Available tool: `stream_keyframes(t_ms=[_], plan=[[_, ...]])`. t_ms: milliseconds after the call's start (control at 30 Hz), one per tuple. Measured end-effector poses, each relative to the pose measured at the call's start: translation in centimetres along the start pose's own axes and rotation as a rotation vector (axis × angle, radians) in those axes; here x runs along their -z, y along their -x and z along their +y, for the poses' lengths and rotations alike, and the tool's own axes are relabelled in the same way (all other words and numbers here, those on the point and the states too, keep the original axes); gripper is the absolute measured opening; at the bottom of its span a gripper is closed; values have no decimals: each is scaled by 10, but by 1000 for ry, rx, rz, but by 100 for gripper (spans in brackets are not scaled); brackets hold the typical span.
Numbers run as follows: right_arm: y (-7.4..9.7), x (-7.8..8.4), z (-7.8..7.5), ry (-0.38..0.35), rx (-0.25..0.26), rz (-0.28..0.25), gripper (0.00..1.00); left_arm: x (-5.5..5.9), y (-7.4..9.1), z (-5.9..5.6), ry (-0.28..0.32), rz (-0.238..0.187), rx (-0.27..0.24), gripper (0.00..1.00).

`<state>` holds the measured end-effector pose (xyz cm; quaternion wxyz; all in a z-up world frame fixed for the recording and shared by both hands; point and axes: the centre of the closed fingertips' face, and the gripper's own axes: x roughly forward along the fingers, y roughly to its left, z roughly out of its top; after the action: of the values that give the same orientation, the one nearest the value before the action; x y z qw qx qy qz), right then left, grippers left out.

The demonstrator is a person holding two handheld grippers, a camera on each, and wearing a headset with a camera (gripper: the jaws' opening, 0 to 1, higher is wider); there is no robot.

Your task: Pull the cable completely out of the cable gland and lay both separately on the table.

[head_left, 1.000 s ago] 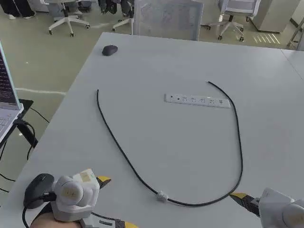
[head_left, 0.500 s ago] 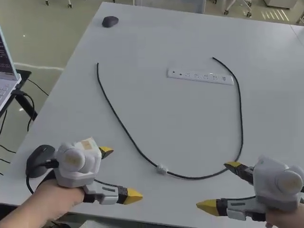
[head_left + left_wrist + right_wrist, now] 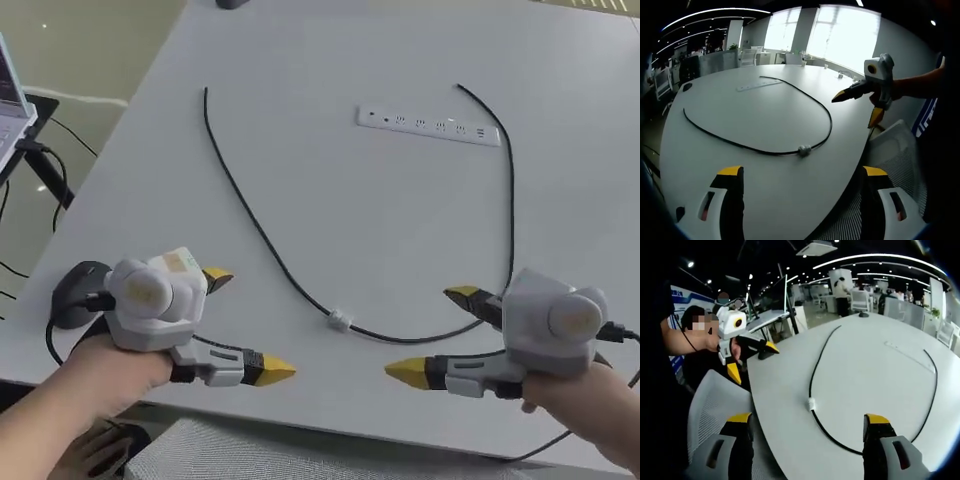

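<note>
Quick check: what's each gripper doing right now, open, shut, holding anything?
Left gripper: open, holding nothing.
Right gripper: open, holding nothing.

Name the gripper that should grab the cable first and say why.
Right, I'd judge. In the head view the open right gripper sits with the cable running between its jaws, close beside the cable gland. The open left gripper faces the gland across bare table, so it suits holding that.
</note>
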<state>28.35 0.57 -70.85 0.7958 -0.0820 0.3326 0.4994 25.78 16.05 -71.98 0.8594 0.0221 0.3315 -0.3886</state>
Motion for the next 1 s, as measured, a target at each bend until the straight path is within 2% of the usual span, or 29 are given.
stream_keyframes(t_ms=[267, 633, 867, 1000], plan=[[-20, -3, -5, 23, -22, 40, 87, 6, -3, -3, 10, 16, 8, 96], [-42, -3, -7, 30, -51, 83, 80, 7, -8, -7, 6, 30, 12, 97], [-60, 3, -8, 48, -75, 131, 74, 13, -9, -5, 13, 51, 10, 97], [-70, 6, -9, 65, -90, 161, 66, 17, -9, -4, 16, 66, 14, 96]])
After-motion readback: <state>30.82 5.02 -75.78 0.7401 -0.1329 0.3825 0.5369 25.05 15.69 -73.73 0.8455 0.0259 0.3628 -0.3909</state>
